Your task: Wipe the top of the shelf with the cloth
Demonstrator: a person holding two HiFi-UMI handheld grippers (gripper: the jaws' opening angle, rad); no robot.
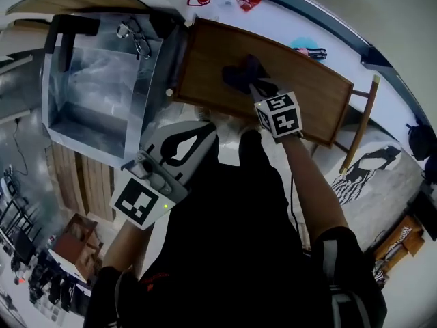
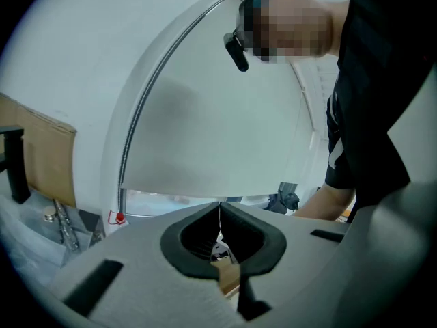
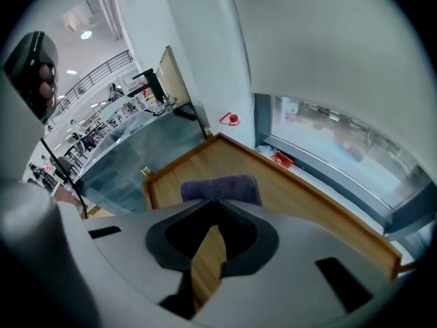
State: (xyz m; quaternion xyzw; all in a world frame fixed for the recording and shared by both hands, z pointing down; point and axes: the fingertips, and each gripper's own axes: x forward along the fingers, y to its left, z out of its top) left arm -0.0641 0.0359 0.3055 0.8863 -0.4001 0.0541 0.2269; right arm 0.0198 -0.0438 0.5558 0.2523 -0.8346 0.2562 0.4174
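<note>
Head view first. The wooden shelf (image 1: pixel 307 87) stretches across the upper middle of the frame. The dark cloth (image 1: pixel 239 74) lies bunched on its top, toward the left half of the board. The right gripper (image 1: pixel 256 87) reaches in from below with its tips at the cloth's near edge. The left gripper (image 1: pixel 205 130) hangs at the lower left, off the board and touching nothing. A foil-lined bin (image 1: pixel 89 80) stands just beside the shelf's left end.

Over to the left gripper view. The left gripper (image 2: pixel 220 207) has its 2 jaws pressed tip to tip with nothing between them. It points up at a pale wall, well away from the work.

Now the right gripper view. The right gripper (image 3: pixel 217 202) has its jaws closed down on the purple cloth (image 3: pixel 222 185), pinching it right at the tips. The rest of the cloth bulges forward onto the shelf (image 3: pixel 287 193). Bare wood runs off to the right, so most of the top looks unwiped.

What could go wrong from here?
- **Weak grip:** the hold is only on the cloth's edge, so a hard drag could pull the fabric out of the jaws.
- **Poor contact:** the cloth is bunched, so it may roll instead of wiping flat and leave streaks untouched.
- **Raised rim:** a long stroke could knock the jaws against the rim around the board.
- **No bracing:** the left gripper is not steadying the shelf, so heavy pressure might shift it.
</note>
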